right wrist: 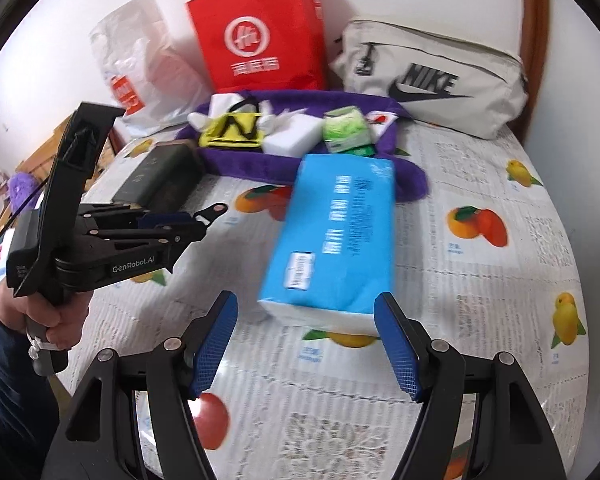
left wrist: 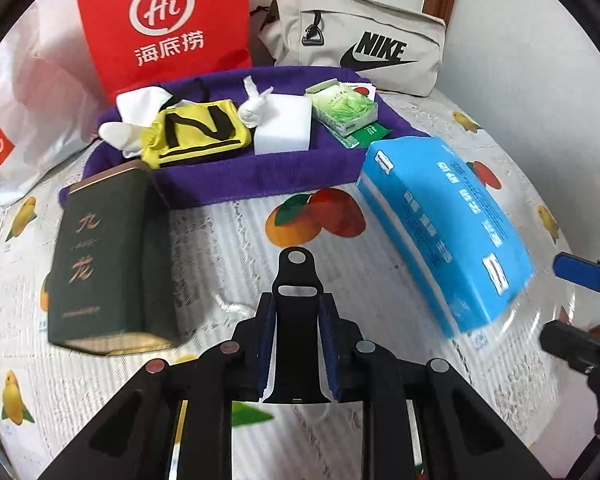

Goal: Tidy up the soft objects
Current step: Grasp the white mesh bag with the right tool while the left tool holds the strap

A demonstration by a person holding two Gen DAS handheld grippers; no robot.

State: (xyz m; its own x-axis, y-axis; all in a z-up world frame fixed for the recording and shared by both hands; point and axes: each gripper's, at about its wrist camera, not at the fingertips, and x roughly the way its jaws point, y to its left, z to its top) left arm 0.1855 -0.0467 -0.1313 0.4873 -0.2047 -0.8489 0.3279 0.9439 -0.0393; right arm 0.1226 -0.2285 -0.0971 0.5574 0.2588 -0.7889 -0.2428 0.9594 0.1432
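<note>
A blue tissue pack (left wrist: 444, 232) lies on the fruit-print tablecloth, also in the right wrist view (right wrist: 336, 236). Behind it a purple cloth tray (left wrist: 260, 176) holds a yellow pouch (left wrist: 198, 132), white cloths (left wrist: 140, 112), a white sponge block (left wrist: 284, 128) and a green tissue packet (left wrist: 346, 110). My left gripper (left wrist: 296, 344) is shut on a black strap-like piece (left wrist: 296, 320), held above the cloth. My right gripper (right wrist: 306, 344) is open, its pads either side of the near end of the blue pack, not touching it.
A dark green box (left wrist: 108, 264) lies left of the tray. A red paper bag (left wrist: 164, 24), a beige Nike pouch (left wrist: 364, 40) and a white plastic bag (left wrist: 28, 120) stand along the back wall. The table's round edge curves at right.
</note>
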